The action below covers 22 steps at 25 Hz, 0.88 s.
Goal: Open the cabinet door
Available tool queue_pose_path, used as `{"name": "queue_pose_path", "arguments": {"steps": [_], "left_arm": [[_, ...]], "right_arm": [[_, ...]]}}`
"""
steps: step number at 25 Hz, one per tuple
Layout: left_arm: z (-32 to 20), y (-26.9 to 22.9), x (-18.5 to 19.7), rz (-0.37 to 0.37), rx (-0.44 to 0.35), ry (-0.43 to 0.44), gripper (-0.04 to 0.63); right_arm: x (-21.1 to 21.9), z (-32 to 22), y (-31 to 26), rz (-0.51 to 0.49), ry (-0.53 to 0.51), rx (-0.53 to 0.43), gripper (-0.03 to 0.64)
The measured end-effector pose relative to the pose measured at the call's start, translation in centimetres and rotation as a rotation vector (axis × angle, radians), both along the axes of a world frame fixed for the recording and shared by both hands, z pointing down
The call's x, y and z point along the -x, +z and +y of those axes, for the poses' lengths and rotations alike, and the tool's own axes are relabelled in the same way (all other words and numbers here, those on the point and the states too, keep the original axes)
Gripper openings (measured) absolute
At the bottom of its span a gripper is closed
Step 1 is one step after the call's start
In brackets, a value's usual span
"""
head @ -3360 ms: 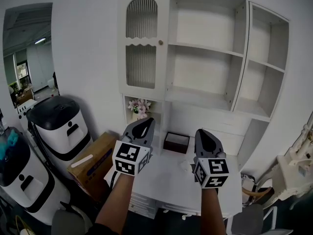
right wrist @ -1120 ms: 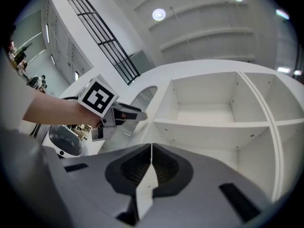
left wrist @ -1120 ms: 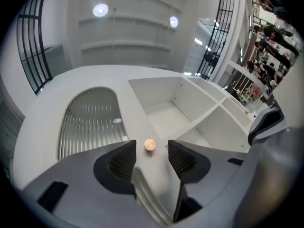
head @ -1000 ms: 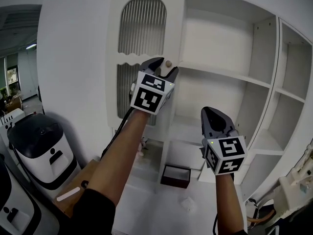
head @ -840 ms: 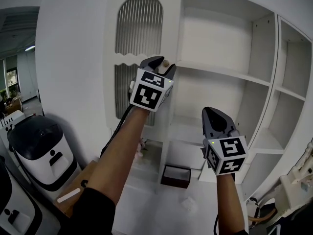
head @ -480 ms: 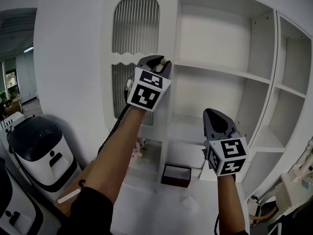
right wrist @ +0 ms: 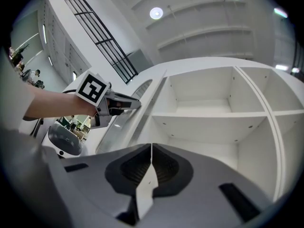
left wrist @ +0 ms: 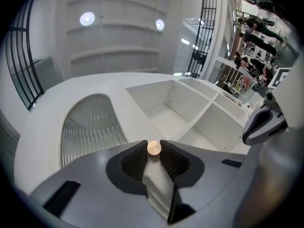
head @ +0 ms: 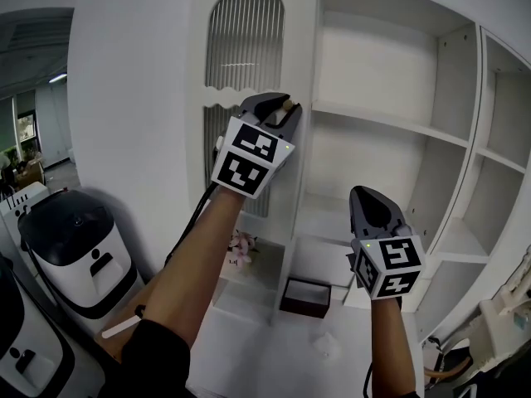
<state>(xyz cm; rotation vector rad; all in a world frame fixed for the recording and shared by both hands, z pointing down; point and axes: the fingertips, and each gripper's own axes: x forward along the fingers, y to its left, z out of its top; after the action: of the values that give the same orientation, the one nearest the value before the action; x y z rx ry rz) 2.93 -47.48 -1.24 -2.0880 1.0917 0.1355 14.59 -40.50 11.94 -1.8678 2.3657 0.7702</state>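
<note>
The white cabinet door (head: 245, 56), with ribbed arched panels, stands at the upper left of the shelf unit. Its small round knob (head: 288, 104) sits at the door's right edge. My left gripper (head: 280, 106) is raised to it and is shut on the knob (left wrist: 154, 147), which shows pinched between the two dark pads (left wrist: 135, 159). The right gripper view shows the left gripper (right wrist: 134, 103) at the door's edge. My right gripper (head: 371, 202) hangs lower, in front of the open shelves, shut with nothing in it (right wrist: 151, 148).
Open white shelves (head: 390, 123) fill the unit to the right of the door. Below is a white tabletop (head: 274, 347) with a small dark box (head: 300, 297) and pink flowers (head: 241, 245). White-and-black machines (head: 70, 239) stand on the floor at the left.
A second ago the left gripper's jaws stood open around the knob; now they are shut on it. The left hand shifted slightly. The right gripper stayed in place.
</note>
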Motion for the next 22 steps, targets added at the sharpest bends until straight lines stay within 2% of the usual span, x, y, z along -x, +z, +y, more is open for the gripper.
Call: {"name": "queue_pose_path", "arguments": {"steps": [8,17,22], "left_arm": [[4.7,0.0,2.9,-0.05,-0.065,0.045,0.083],[8.8,0.0,6.9,-0.014,-0.05,0.231,0.078],[11.2,0.0,10.3,-0.031,-0.077,0.298,0.078]], "right_arm": [[3.8,-0.1,0.6,-0.002,-0.087,0.009,0.021],[7.6,0.1,0.4,0.013,-0.174,0.002,0.021],[9.6,-0.1,0.6,0.019,-0.2,0.005,0.021]]}}
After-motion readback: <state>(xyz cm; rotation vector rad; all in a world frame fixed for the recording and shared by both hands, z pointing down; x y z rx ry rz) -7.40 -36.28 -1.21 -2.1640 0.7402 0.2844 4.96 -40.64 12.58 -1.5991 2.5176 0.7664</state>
